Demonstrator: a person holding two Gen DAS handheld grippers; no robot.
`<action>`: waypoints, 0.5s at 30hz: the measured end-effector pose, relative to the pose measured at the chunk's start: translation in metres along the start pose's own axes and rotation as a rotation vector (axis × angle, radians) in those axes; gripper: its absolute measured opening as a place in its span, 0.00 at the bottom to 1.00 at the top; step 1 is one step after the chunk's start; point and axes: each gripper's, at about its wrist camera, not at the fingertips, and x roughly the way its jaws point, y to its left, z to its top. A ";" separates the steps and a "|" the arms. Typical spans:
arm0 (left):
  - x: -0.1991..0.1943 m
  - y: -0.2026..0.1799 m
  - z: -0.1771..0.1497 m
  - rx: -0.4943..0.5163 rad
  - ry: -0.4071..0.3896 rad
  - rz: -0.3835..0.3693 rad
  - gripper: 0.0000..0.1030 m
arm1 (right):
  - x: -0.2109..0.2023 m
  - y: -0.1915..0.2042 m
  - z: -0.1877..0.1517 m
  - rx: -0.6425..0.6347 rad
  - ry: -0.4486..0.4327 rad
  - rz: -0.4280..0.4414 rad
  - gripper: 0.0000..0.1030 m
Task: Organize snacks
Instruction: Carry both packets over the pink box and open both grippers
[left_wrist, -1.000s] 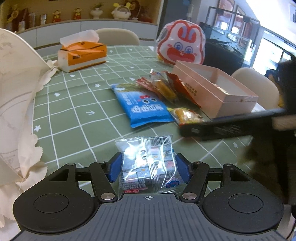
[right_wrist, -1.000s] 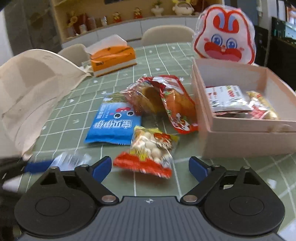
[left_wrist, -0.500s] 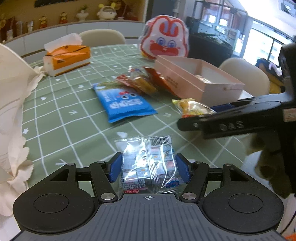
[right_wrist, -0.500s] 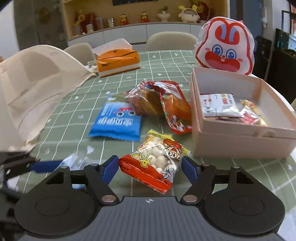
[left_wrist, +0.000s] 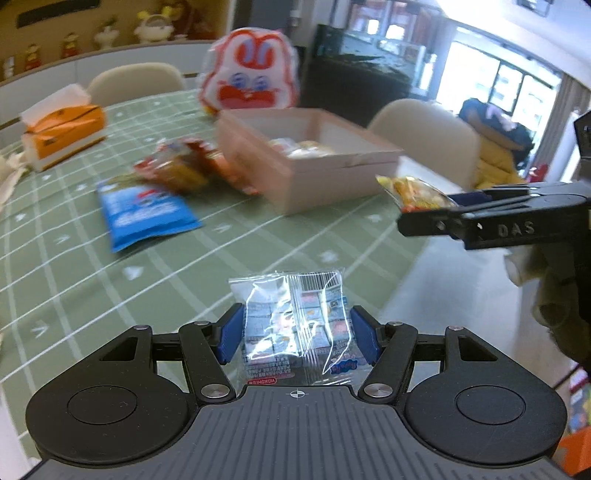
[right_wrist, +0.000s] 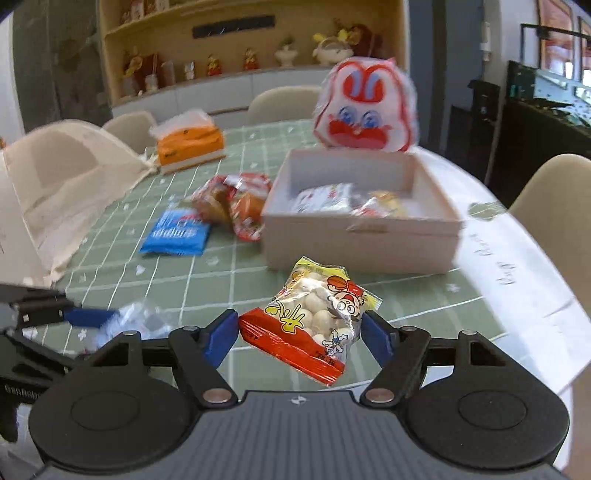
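My left gripper (left_wrist: 295, 332) is shut on a clear packet of small blue sweets (left_wrist: 291, 321), held above the green table. My right gripper (right_wrist: 299, 332) is shut on a red and yellow peanut packet (right_wrist: 314, 325), lifted off the table in front of the pink box (right_wrist: 362, 240). The right gripper also shows in the left wrist view (left_wrist: 428, 206), with the peanut packet (left_wrist: 413, 192) beside the box (left_wrist: 332, 170). The box holds a few snack packets (right_wrist: 325, 199). A blue packet (right_wrist: 177, 232) and orange-red packets (right_wrist: 236, 199) lie left of the box.
A rabbit-face bag (right_wrist: 365, 107) stands behind the box. An orange tissue box (right_wrist: 188, 144) sits at the back left. A cream cloth bag (right_wrist: 62, 192) lies on the left. The table's edge (right_wrist: 517, 280) runs on the right, with chairs around.
My right gripper has shut on the peanut packet and lifted it off the table. Both grippers have risen and moved right toward the box.
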 end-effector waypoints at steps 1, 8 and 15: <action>-0.003 -0.006 0.006 0.002 -0.011 -0.016 0.66 | -0.006 -0.005 0.005 0.004 -0.018 -0.005 0.71; -0.019 -0.031 0.102 0.050 -0.165 -0.020 0.66 | -0.053 -0.039 0.087 -0.014 -0.206 -0.051 0.71; 0.050 -0.027 0.193 -0.058 -0.172 -0.065 0.66 | -0.026 -0.076 0.166 0.010 -0.242 -0.074 0.71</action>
